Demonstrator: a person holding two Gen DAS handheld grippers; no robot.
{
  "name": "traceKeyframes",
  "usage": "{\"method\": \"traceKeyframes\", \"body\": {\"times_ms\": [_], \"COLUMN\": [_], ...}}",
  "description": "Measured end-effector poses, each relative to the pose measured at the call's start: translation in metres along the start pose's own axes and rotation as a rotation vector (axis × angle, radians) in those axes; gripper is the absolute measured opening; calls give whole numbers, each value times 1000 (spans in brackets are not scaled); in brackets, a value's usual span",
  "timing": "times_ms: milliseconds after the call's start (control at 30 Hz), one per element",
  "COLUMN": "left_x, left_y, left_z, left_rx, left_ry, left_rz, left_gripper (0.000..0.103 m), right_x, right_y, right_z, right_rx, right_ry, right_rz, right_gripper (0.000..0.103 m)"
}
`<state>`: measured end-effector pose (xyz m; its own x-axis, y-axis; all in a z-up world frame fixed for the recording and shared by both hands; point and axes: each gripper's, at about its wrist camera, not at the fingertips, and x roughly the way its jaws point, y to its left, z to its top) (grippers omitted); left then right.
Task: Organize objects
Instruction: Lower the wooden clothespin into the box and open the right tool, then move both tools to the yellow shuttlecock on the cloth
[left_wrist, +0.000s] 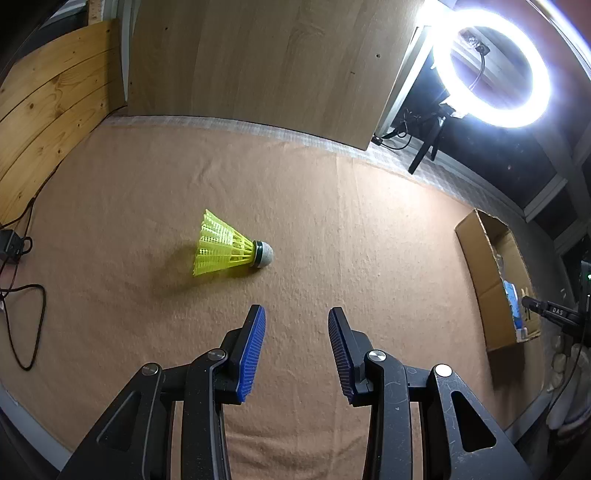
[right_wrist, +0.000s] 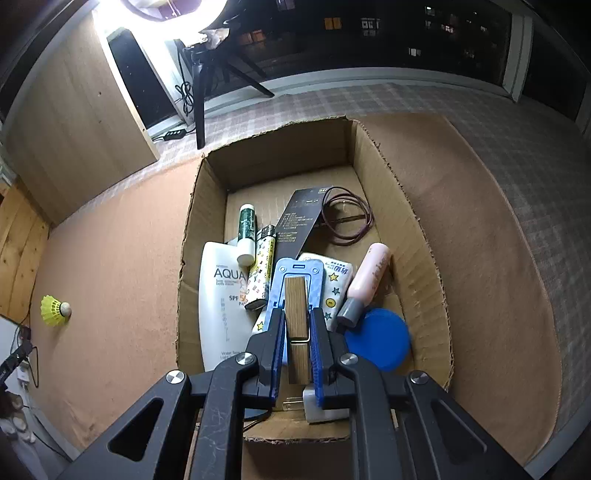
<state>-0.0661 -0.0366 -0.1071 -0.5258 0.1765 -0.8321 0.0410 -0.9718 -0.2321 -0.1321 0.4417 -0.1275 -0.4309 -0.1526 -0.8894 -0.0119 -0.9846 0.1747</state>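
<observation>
A yellow shuttlecock (left_wrist: 227, 245) with a white cork tip lies on its side on the tan cloth, ahead and slightly left of my left gripper (left_wrist: 296, 314), which is open with nothing between its blue pads. In the right wrist view the shuttlecock (right_wrist: 55, 309) shows far left. My right gripper (right_wrist: 298, 314) is shut on a wooden clothespin (right_wrist: 297, 314) and hangs over the open cardboard box (right_wrist: 417, 236). Inside the box lie a white sunscreen bottle (right_wrist: 219, 299), a lighter (right_wrist: 262, 273), a pink tube (right_wrist: 367, 280), a blue round lid (right_wrist: 380, 339) and a cable (right_wrist: 347, 218).
A wooden board (left_wrist: 251, 62) stands at the cloth's far edge, and a lit ring light (left_wrist: 491, 70) on a tripod is at the back right. Black cables and an adapter (left_wrist: 14, 247) lie at the left edge. The box (left_wrist: 495, 280) sits at the right.
</observation>
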Motion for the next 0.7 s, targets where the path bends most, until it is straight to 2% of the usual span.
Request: {"method": "traceKeyframes", "body": {"times_ms": [100, 233, 333, 467, 533, 700], "left_x": [1, 0, 2, 8, 12, 23], "left_y": [1, 9, 18, 32, 37, 48], "left_z": [-1, -1, -1, 0, 1, 1], "left_rx": [-3, -17, -29, -49, -48, -62], "left_ry": [1, -2, 1, 13, 20, 35], "left_rz": [6, 16, 28, 36, 42, 26], "left_gripper": [38, 38, 38, 38, 38, 38], "right_x": [-2, -8, -11, -14, -13, -6], "right_y": [2, 7, 15, 36, 51, 108], "right_z": [-1, 0, 2, 4, 5, 7], "right_rx": [-2, -8, -13, -39, -65, -178], "right_ry": [-6, -22, -34, -35, -29, -1], "right_rz": [-14, -16, -3, 40, 72, 169], "right_gripper": [14, 25, 26, 27, 32, 36]}}
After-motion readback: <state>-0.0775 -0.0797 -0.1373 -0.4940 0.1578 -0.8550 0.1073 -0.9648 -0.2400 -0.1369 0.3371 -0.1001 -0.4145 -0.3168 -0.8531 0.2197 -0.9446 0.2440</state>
